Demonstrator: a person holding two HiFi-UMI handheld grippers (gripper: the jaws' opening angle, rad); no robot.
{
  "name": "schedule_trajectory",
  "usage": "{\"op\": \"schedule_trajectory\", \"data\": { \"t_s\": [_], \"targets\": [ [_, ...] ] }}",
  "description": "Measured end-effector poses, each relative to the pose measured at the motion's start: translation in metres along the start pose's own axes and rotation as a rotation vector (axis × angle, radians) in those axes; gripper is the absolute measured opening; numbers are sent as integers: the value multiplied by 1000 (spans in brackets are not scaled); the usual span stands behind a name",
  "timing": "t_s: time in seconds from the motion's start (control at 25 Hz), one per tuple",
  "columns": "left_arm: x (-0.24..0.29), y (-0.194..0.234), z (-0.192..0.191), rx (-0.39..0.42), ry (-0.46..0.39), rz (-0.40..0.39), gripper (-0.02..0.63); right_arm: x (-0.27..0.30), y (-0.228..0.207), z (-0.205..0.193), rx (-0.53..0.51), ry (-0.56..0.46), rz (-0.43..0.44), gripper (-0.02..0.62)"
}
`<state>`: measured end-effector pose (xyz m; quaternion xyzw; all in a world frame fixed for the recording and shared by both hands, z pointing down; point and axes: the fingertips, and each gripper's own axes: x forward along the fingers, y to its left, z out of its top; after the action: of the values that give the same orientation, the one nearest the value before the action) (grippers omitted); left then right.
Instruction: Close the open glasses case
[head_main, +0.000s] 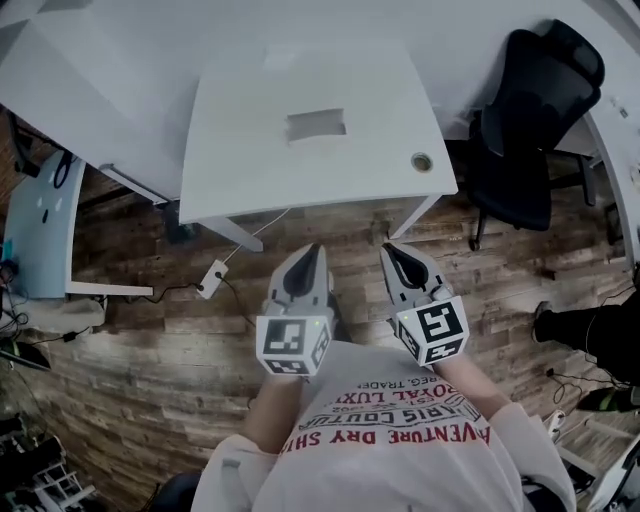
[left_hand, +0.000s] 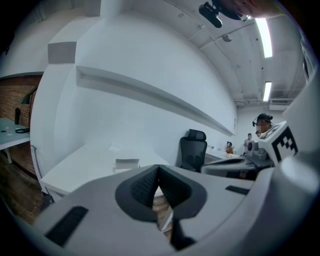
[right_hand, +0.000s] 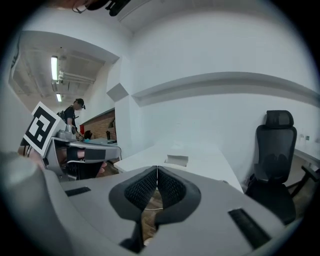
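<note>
The open glasses case (head_main: 316, 124) is a pale grey box lying on the middle of the white table (head_main: 240, 170). It shows small and far off in the left gripper view (left_hand: 127, 164) and in the right gripper view (right_hand: 177, 160). My left gripper (head_main: 311, 252) is held over the wooden floor, short of the table's near edge, shut with nothing in it. My right gripper (head_main: 390, 251) hangs beside it, also shut and empty. In both gripper views the ribbed pads meet at their tips (left_hand: 158, 170) (right_hand: 157, 170).
A black office chair (head_main: 535, 120) stands right of the table. A round cable hole (head_main: 422, 161) is at the table's near right corner. A power strip (head_main: 212, 279) and cables lie on the floor under the table edge. A light blue desk (head_main: 40, 225) stands left.
</note>
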<state>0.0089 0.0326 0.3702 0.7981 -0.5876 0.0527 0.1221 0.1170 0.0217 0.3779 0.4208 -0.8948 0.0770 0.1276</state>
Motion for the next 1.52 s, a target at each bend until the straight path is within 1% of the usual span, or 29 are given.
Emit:
{"op": "schedule_trajectory", "data": {
  "t_s": [0.2,0.36,0.44,0.56,0.72,0.88,1.12,1.36,1.52],
  "targets": [
    [61,56,25,-4,24,-26,5,73,-20,21,28,27,-26,12],
    [104,99,38,-12,46,-47,5,133,-31,40,24,40,-28,12],
    [126,120,42,-7,58,-53,5,165,-39,49,27,46,-26,12],
    [155,145,44,21,77,-70,5,205,-48,55,63,63,-27,12],
    [183,174,45,1,101,-86,5,243,-57,57,80,95,-40,12],
    [206,190,33,-26,149,-91,5,266,-71,53,90,122,-53,12],
    [235,202,1,-59,242,-96,5,294,-93,43,98,160,-73,12],
    [265,215,-31,-103,322,-55,5,324,-114,31,85,209,-36,12],
    [280,225,-53,-146,378,-29,5,342,-126,21,80,236,-15,12]
  ]
}}
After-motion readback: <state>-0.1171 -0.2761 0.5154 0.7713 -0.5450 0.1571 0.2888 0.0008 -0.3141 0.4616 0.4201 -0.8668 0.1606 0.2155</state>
